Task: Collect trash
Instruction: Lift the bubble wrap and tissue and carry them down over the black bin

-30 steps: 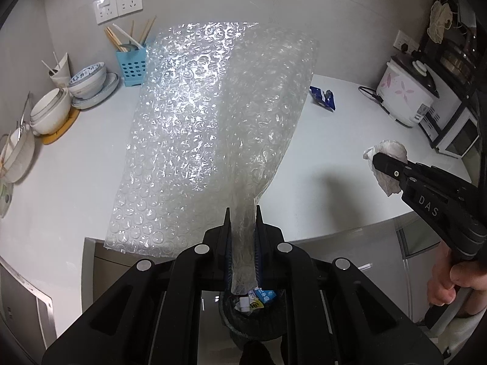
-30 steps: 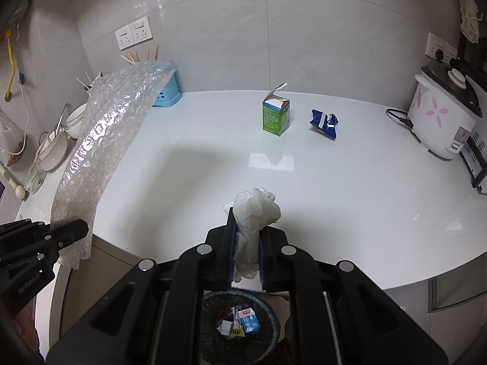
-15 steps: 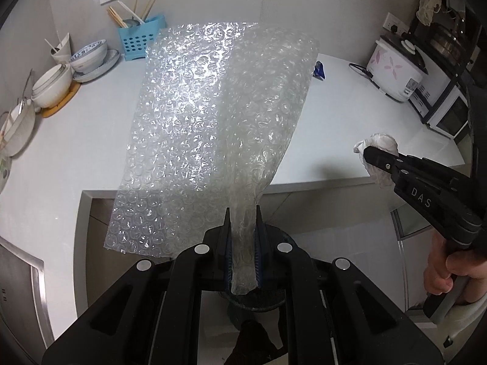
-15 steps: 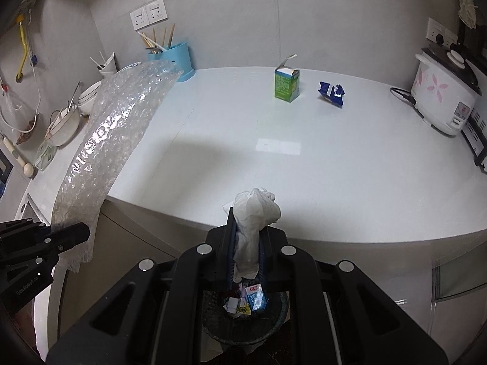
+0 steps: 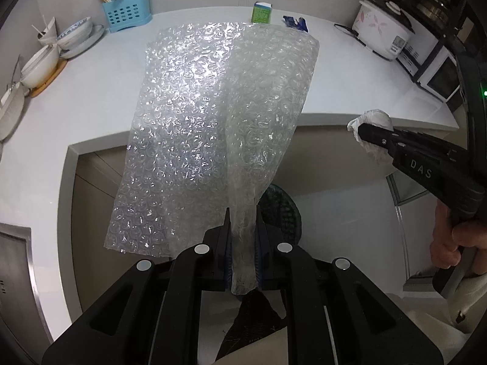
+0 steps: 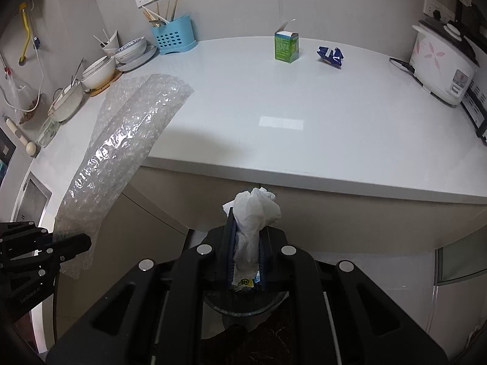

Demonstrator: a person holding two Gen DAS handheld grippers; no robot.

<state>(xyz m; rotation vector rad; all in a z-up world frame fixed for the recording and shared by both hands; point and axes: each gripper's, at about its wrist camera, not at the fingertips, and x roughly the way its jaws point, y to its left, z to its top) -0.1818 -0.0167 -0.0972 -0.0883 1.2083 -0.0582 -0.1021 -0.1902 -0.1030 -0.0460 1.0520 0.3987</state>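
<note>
Both grippers [image 5: 242, 237] [image 6: 248, 240] loaded, past counter edge [image 6: 304, 179], above bin [image 5: 283, 210].

Crumpled tissue [image 6: 254, 213] in right gripper [image 6: 248, 243] above dark bin [image 6: 243, 302], beside white counter [image 6: 304, 127]

Bubble wrap [image 5: 219, 127]: clear sheet, held hanging. Crumpled white tissue [image 6: 255, 216]: gripped. Green carton [image 6: 286, 46] (upright), blue wrapper [image 6: 330, 55]: left on counter [image 6: 274, 97].
</note>
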